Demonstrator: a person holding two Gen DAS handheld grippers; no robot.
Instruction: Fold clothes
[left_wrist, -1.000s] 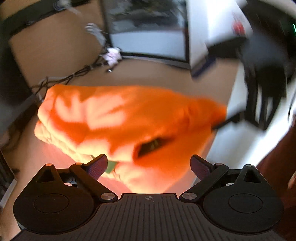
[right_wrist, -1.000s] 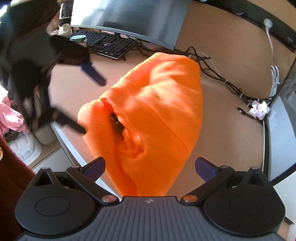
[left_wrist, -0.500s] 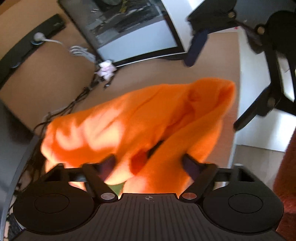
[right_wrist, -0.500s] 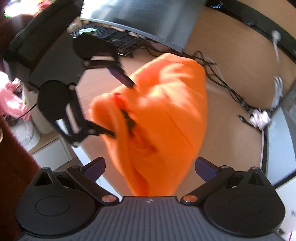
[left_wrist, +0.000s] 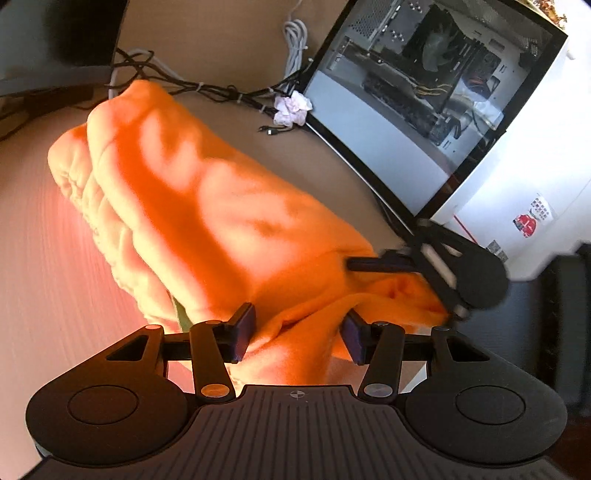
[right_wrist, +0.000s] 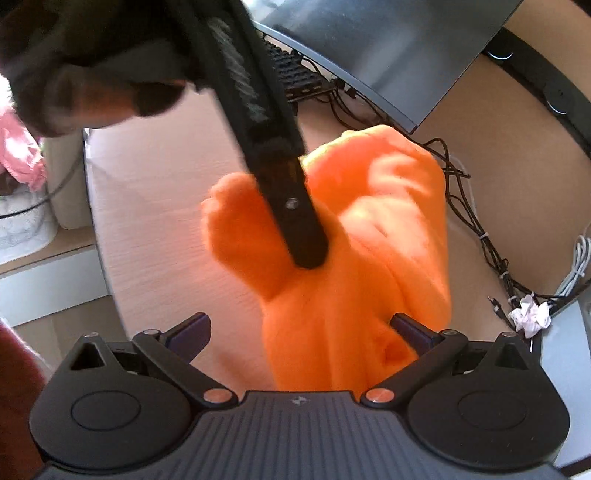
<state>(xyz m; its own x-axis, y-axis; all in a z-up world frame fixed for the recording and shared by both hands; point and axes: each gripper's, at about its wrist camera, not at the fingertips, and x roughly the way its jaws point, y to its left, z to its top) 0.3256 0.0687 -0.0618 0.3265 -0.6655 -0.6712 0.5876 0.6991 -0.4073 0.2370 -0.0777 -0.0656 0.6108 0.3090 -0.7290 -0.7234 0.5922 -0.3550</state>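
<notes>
Garment: 1 orange fleece garment (left_wrist: 207, 206) lies on the desk (left_wrist: 44, 258), bunched into a thick roll from the upper left of the left wrist view down to the lower centre. Which kind of clothing it is, I cannot tell.

Left gripper: the left gripper (left_wrist: 297, 332) has its 2 fingers partly closed around a fold of the orange cloth at the lower centre of its own view. The cloth fills the gap between them, so I judge it is clamped, but not tightly pressed flat.

Right gripper: the right gripper (right_wrist: 299, 330) has its fingers wide apart in its own view. The cloth lies between them and touches the right finger only; nothing is gripped.

Surroundings: a computer case (left_wrist: 424, 85) with glass side is at the upper right of the left view, black cables (left_wrist: 207, 86) and a crumpled paper (left_wrist: 291, 109) behind the garment. A keyboard (right_wrist: 295, 79) is in the upper centre of the right view.

Progress: layers are already stacked at the left edge of the roll, so some folding seems done. The near end is loose and lumpy; it needs to be pulled straight, folded over and flattened.
</notes>
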